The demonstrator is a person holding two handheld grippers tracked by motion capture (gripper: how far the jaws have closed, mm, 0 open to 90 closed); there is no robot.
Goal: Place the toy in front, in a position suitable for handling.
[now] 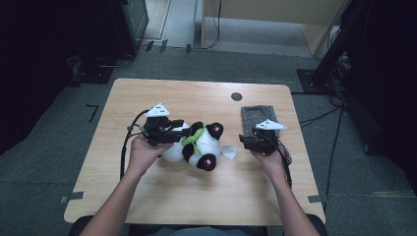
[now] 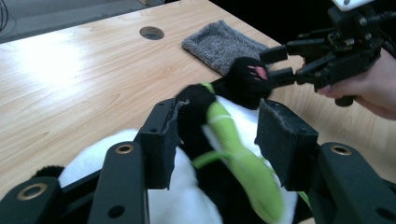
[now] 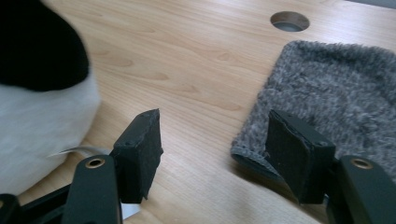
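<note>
A black and white panda plush (image 1: 199,145) with a green scarf (image 2: 224,135) lies on its side at the middle of the wooden table (image 1: 196,93). My left gripper (image 1: 179,132) is open, its jaws straddling the panda's black limb and scarf (image 2: 215,126). My right gripper (image 1: 246,140) is open just right of the panda, jaws low over the bare wood (image 3: 212,135), with a grey fuzzy cloth (image 3: 336,88) by its right jaw. The left gripper view shows the right gripper (image 2: 275,65) beside a black paw with a pink pad (image 2: 247,77).
The grey cloth (image 1: 258,115) lies flat at the table's right rear. A round cable hole (image 1: 236,96) sits behind it. A white tag (image 1: 229,152) pokes out from the panda towards the right gripper. Dark equipment and cables ring the table on the floor.
</note>
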